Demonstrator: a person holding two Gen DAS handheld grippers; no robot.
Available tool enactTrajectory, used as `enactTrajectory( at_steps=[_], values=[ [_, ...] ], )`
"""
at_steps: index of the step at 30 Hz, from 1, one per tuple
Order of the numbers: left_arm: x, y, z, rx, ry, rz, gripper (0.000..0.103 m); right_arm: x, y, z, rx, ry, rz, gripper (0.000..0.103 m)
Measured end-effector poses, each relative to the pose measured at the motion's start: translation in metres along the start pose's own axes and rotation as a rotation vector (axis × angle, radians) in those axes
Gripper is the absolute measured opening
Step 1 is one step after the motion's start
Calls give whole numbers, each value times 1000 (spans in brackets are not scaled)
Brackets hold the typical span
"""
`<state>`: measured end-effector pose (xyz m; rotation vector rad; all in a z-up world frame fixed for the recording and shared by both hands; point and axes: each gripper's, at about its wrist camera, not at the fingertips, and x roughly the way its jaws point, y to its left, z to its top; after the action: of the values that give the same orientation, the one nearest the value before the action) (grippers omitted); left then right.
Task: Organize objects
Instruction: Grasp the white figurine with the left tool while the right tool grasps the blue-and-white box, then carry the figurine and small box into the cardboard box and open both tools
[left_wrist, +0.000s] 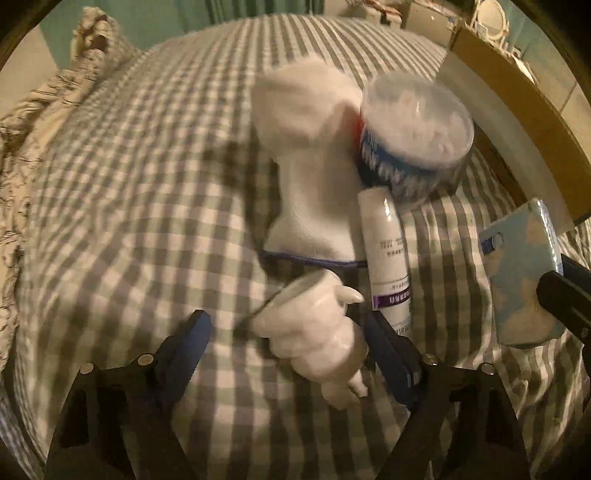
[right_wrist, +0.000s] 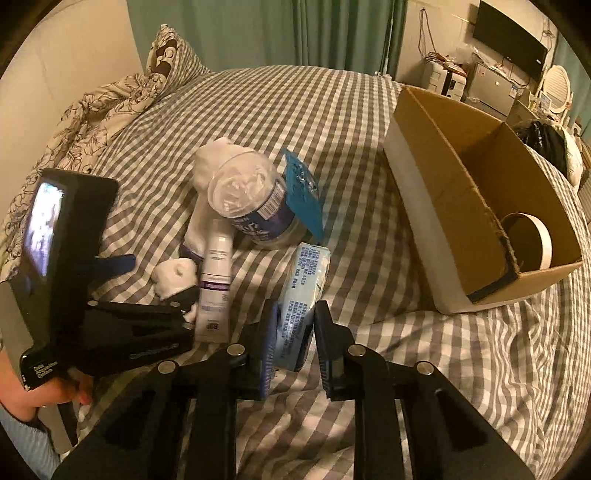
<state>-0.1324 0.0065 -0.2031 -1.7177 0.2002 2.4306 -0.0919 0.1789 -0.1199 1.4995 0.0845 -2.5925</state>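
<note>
Gripping the pale blue tissue pack (right_wrist: 301, 295), the right gripper (right_wrist: 295, 343) has its jaws closed on the pack's near end; the pack lies lengthwise on the checked bedsheet (right_wrist: 332, 122). In the left wrist view the same pack shows at the right edge, with one black finger of the right gripper on it. Left gripper (left_wrist: 284, 339) stands wide, jaws either side of a small white figurine (left_wrist: 317, 332) without pressing it; the right-hand jaw sits just beside the figurine, the left-hand one is apart from it. No earlier frame to compare. Just right of the figurine lies a white tube with a purple band (left_wrist: 388, 258), touching a white sock with a dark blue cuff (left_wrist: 317, 177) that stretches away up the bed. A round clear tub with a blue label (left_wrist: 413, 144), lying on its side, rests against the tube's far end and the sock. Behind the tub, a blue card package (right_wrist: 301, 192) leans against it. Cardboard box (right_wrist: 461, 206) sits well to the right on the bed, open-topped, with a roll of white tape (right_wrist: 532, 240) in its near corner. Floral duvet (right_wrist: 92, 107) and a pillow are bunched at the far left. A bare hand (right_wrist: 48, 395) holds the left gripper's handle at the lower left of the right wrist view.
</note>
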Motion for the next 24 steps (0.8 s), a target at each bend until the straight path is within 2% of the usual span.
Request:
enactTrajectory(
  at_steps=[1, 2, 7, 13, 18, 24],
  values=[
    [2, -1, 0, 8, 8, -5, 77, 2, 0, 0, 3, 3, 0, 19],
    [4, -4, 0, 22, 12, -24, 63, 3, -2, 1, 10, 7, 1, 19],
    [-10, -14, -4, 63, -55, -28, 62, 0, -6, 0, 35, -11, -2, 19],
    [-45, -8, -11, 28, -163, -21, 62, -14, -4, 1, 28, -47, -17, 19],
    [-96, -7, -18, 1, -281, -7, 62, -41, -2, 2, 27, -105, -27, 19],
    [-164, -19, -5, 26, -426, -22, 62, -97, -15, 4, 43, -216, -30, 19]
  ],
)
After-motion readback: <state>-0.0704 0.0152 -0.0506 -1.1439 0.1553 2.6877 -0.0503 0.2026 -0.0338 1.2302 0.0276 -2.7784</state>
